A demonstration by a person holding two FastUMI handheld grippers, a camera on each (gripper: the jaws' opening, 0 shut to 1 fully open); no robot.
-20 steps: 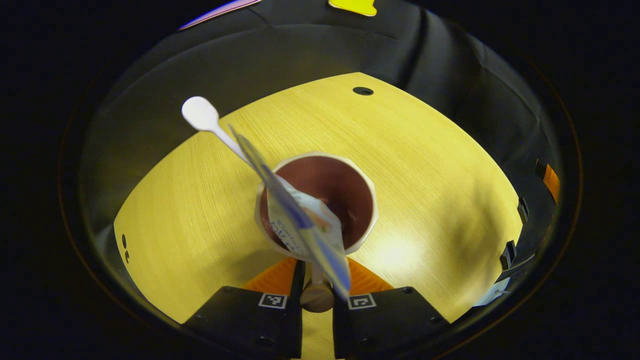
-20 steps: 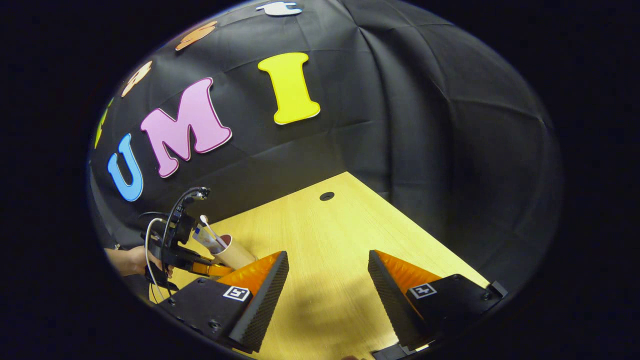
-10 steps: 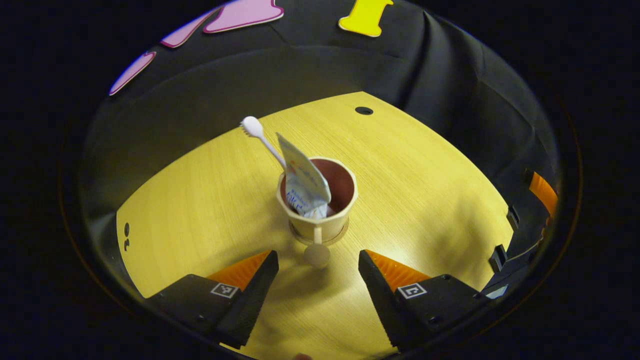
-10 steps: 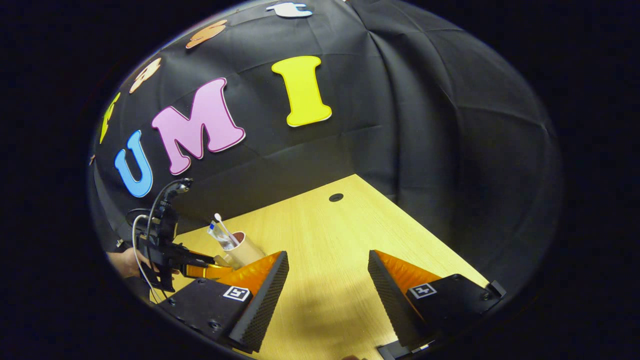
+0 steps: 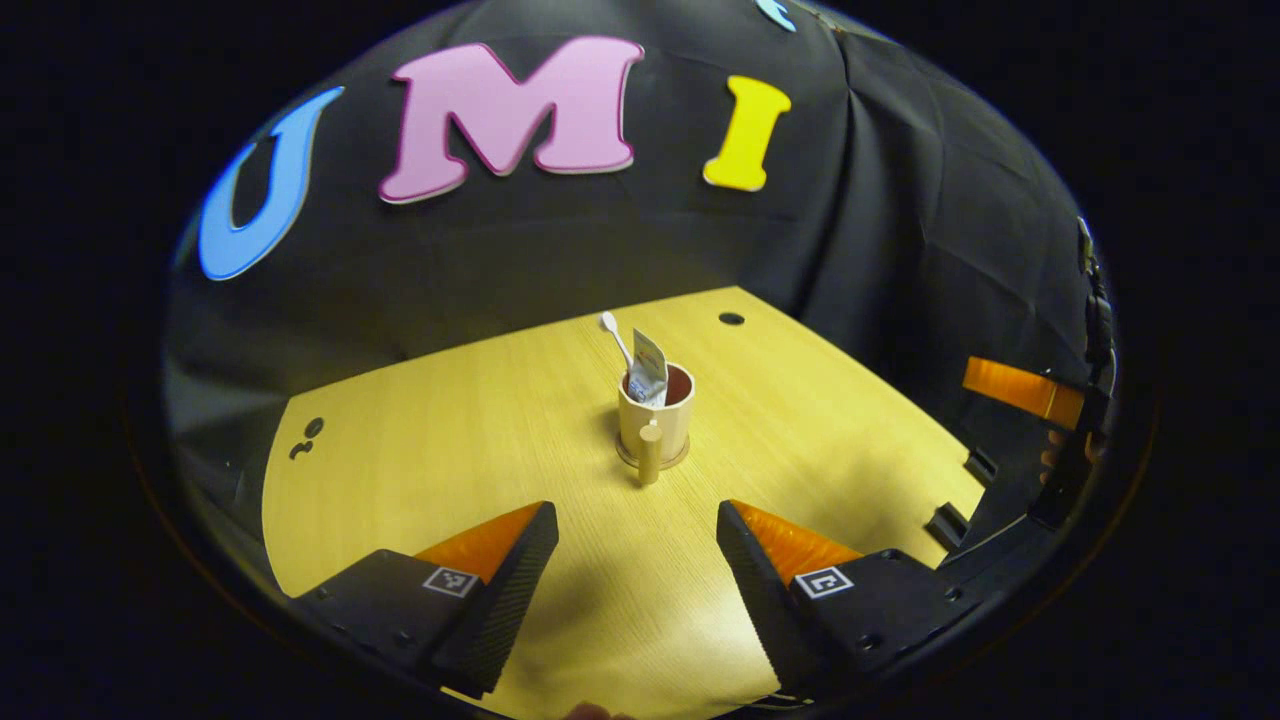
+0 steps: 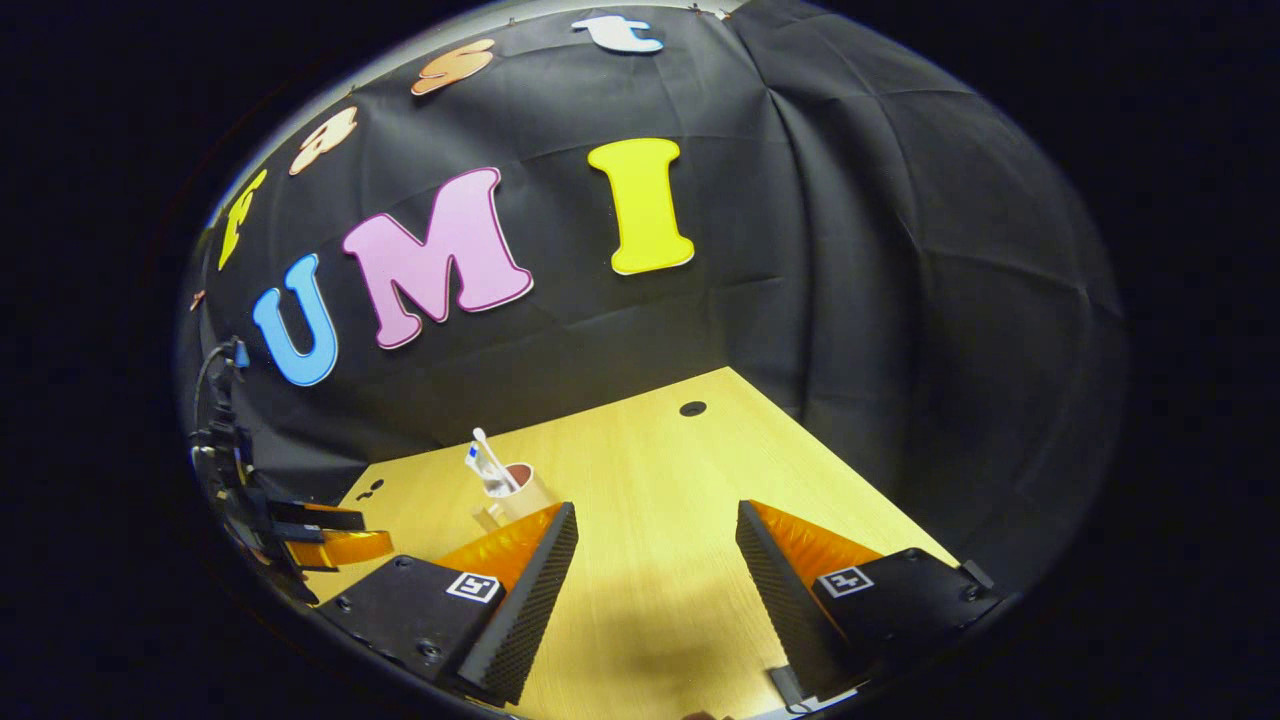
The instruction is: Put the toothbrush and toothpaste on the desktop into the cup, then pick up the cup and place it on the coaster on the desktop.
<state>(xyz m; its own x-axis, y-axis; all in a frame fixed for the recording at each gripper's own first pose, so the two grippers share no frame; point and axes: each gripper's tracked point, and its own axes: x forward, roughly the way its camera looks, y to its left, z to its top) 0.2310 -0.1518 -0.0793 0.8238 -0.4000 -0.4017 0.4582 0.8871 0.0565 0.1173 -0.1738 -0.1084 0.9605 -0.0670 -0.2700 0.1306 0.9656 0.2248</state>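
Observation:
A beige cup [image 5: 668,418] with a dark red inside stands upright on a round coaster [image 5: 682,460] in the middle of the wooden desktop [image 5: 450,440]. A white toothbrush [image 5: 612,335] and a toothpaste tube [image 5: 648,368] lean out of it. Its handle points toward my left gripper [image 5: 635,520], which is open and well back from the cup, holding nothing. In the right gripper view, the cup [image 6: 528,490] with the toothbrush [image 6: 484,446] sits left of my open, empty right gripper [image 6: 655,515]. The left gripper [image 6: 315,535] is at the far left.
A small round hole [image 5: 731,318] lies near the desktop's far edge, and two small dark marks [image 5: 305,440] at its left. The right gripper [image 5: 1020,388] shows at the right edge of the left gripper view. Black cloth walls close the back and sides.
My left gripper was shut on the cup's handle; it has opened and drawn back, leaving the cup standing on the coaster. The right gripper has hardly moved.

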